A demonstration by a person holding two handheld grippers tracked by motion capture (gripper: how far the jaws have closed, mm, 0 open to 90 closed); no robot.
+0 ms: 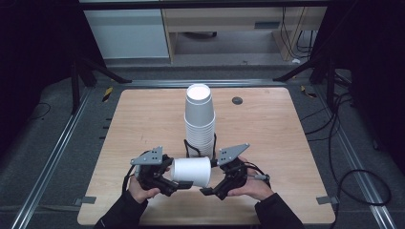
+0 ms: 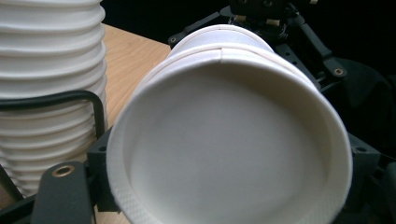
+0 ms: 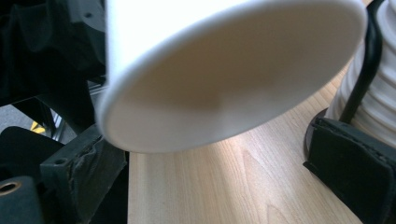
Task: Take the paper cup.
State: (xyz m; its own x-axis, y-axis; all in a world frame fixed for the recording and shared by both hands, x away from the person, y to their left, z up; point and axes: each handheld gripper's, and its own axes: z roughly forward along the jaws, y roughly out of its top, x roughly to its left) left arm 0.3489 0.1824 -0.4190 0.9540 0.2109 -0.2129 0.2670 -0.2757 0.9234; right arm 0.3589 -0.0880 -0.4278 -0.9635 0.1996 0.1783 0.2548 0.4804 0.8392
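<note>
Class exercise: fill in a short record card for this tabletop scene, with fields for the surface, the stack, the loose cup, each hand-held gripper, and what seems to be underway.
surface: wooden table
stack: tall stack of white paper cups, upside down, standing in a black wire holder
loose cup: single white paper cup, lying sideways in front of the stack, held above the table
left hand-held gripper: at the cup's open rim end, apparently gripping it
right hand-held gripper: at the cup's base end; grip unclear
activity: likely handling one cup by the stack

The paper cup [image 2: 229, 140] hides the left hand-held gripper's [image 1: 168, 177] jaws.
</note>
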